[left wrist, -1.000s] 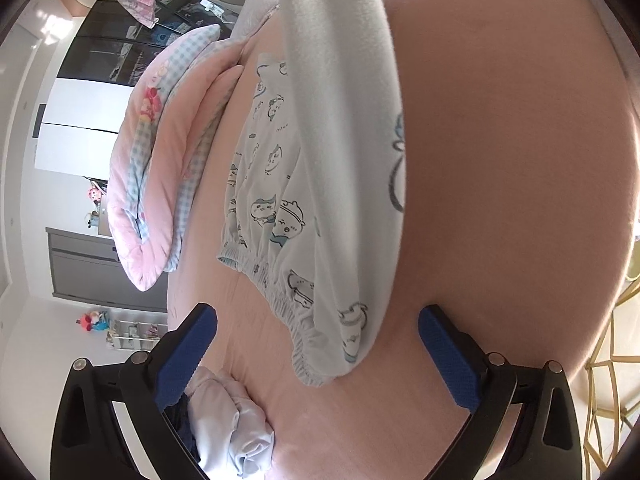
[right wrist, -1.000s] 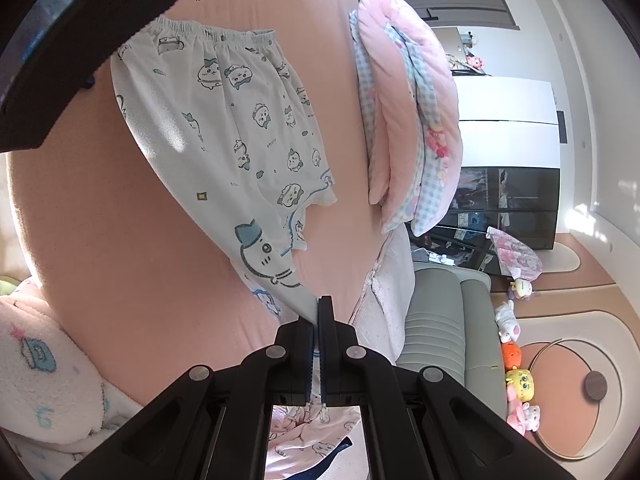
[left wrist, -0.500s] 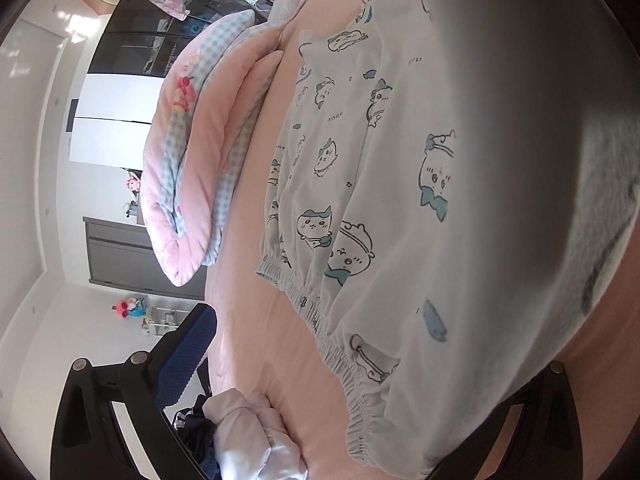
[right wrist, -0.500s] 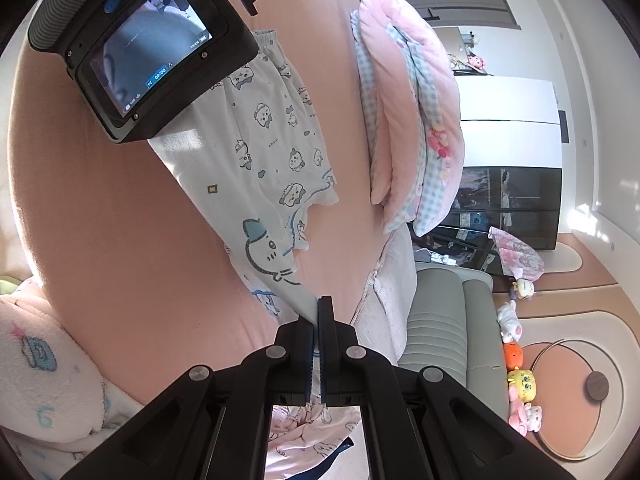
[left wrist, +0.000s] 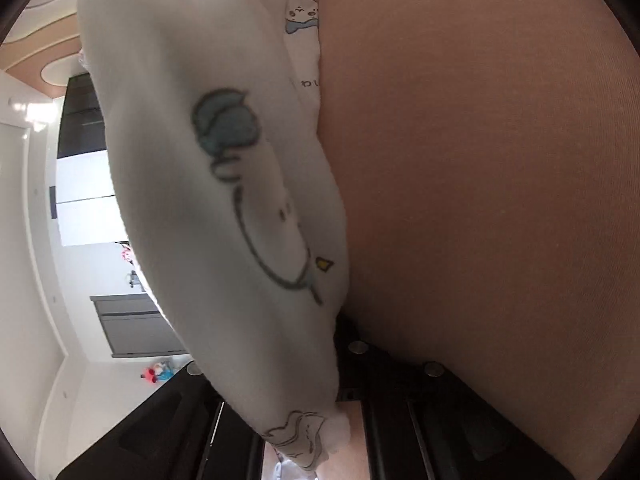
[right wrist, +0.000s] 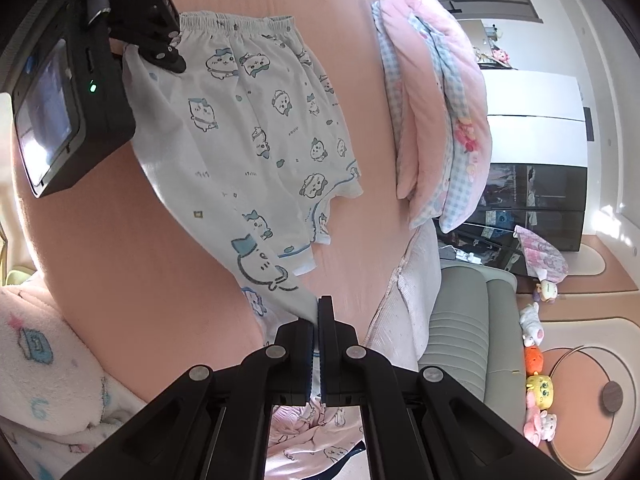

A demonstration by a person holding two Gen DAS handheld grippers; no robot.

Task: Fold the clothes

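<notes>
1. The bed (right wrist: 100, 248), under a pink sheet, fills most of both views.
2. A folded pink quilt (right wrist: 436, 92) lies along its right side.
3. The shorts (right wrist: 256, 128), white with cartoon prints, are stretched across the sheet, waistband far, one leg hem near.
4. The left gripper (right wrist: 160, 46), far left, is clamped on the waistband corner; in its own view cloth (left wrist: 224, 208) hides the jaws.
5. The right gripper (right wrist: 318, 312) pinches the near leg edge, jaws pressed together.
</notes>
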